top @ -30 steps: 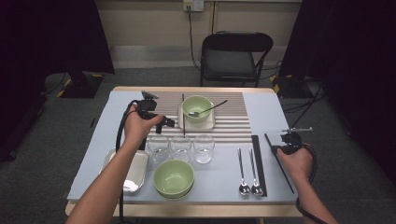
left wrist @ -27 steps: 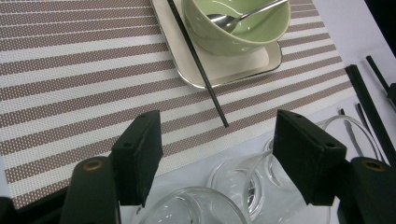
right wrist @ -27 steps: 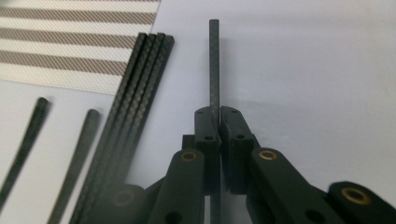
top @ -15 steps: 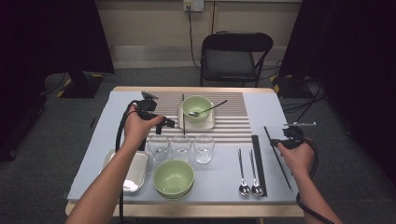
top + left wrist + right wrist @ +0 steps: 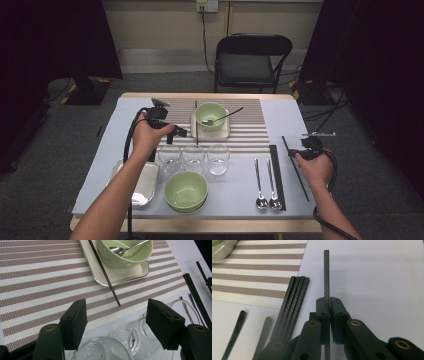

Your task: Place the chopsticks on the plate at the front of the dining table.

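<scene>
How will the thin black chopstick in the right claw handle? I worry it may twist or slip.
The thin black woven-fibre chopstick looks straight and stiff, so it probably won't droop. The right claw is shut on it near mid-length, so it may pivot. Its surface looks smooth, so it could slip, and it seems light.

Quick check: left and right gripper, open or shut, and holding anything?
Left gripper: open, holding nothing, above the clear drinking glasses.
Right gripper: shut on a thin black carbon-weave chopstick, beside the bundle of black chopsticks.
</scene>
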`<action>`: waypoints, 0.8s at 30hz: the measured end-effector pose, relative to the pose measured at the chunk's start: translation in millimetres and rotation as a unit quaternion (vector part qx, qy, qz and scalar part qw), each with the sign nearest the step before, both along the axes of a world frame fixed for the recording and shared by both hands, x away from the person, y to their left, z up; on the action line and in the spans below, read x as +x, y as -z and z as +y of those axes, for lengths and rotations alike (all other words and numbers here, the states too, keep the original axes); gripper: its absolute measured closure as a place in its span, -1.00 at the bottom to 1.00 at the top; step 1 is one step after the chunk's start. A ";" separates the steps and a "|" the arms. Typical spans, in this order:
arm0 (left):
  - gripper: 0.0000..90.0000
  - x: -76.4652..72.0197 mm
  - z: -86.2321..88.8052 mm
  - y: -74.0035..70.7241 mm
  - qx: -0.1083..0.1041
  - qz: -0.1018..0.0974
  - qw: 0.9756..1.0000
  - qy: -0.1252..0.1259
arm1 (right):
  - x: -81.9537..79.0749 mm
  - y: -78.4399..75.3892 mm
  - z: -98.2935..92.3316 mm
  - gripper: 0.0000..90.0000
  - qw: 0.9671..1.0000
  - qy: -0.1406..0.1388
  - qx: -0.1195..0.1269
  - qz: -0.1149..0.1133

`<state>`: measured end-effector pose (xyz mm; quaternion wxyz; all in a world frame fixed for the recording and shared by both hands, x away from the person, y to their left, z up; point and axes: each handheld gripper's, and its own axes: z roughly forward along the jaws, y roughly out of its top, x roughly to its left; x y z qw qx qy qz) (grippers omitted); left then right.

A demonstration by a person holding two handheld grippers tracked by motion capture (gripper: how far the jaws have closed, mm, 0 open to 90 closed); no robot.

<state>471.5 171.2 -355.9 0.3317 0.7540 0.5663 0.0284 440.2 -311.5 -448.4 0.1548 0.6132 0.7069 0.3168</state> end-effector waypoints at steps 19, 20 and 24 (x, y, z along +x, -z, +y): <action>-0.25 -1.6 -1.0 -1.3 0.000 -0.004 1.000 -0.003 | -12.5 11.6 1.4 0.92 0.998 -0.039 -0.054 0.000; -0.25 -1.7 -0.7 -1.3 0.001 -0.004 1.000 -0.001 | -12.4 12.1 1.2 0.92 0.998 -0.039 -0.053 -0.002; -0.26 -2.9 -0.6 -1.9 -0.001 -0.004 1.000 -0.001 | -12.5 12.6 0.3 0.93 0.999 -0.026 -0.043 -0.001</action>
